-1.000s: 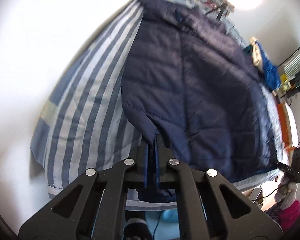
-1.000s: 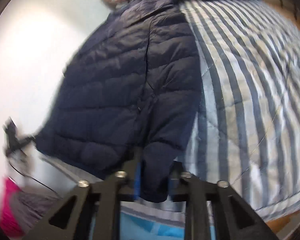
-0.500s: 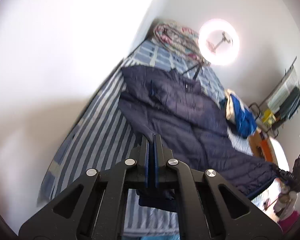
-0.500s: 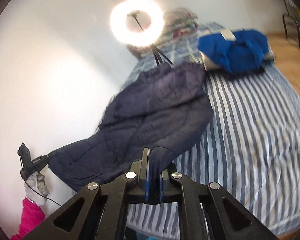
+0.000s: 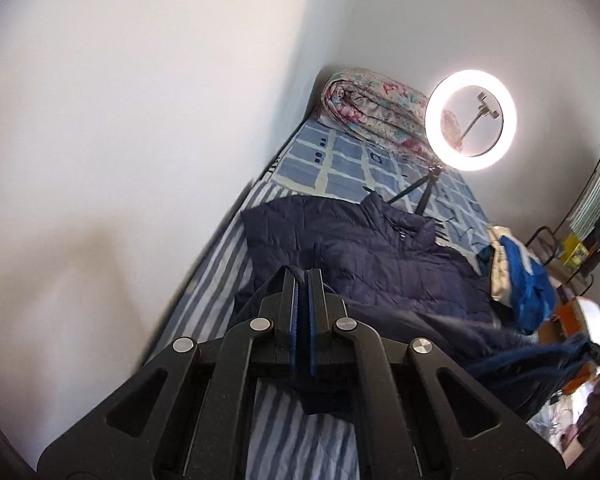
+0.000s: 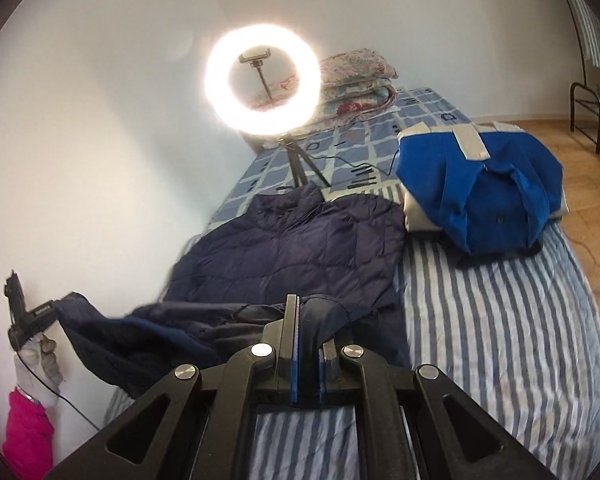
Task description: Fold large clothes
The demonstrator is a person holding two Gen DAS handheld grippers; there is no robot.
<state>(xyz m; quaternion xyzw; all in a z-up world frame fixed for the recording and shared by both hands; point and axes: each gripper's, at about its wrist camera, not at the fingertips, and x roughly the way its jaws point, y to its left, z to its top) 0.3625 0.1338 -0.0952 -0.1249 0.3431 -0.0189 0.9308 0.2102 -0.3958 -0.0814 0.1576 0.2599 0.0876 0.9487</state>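
A navy quilted puffer jacket (image 5: 384, 268) lies collar-far on the blue-and-white striped bed (image 5: 216, 304); it also shows in the right wrist view (image 6: 296, 256). My left gripper (image 5: 302, 280) is shut on the jacket's lower hem corner and holds it lifted above the bed. My right gripper (image 6: 306, 308) is shut on the other hem corner, also lifted. The hem between them sags and hangs over the bed's near edge (image 6: 132, 344).
A folded blue-and-cream garment (image 6: 488, 192) sits on the bed to the right of the jacket. A lit ring light (image 6: 262, 80) on a tripod and a rolled floral quilt (image 6: 356, 76) stand at the bed's far end. The white wall runs along the left.
Both grippers have lifted the hem and carried it toward the collar. The jacket was flat a second ago and its lower part now rises off the bed.
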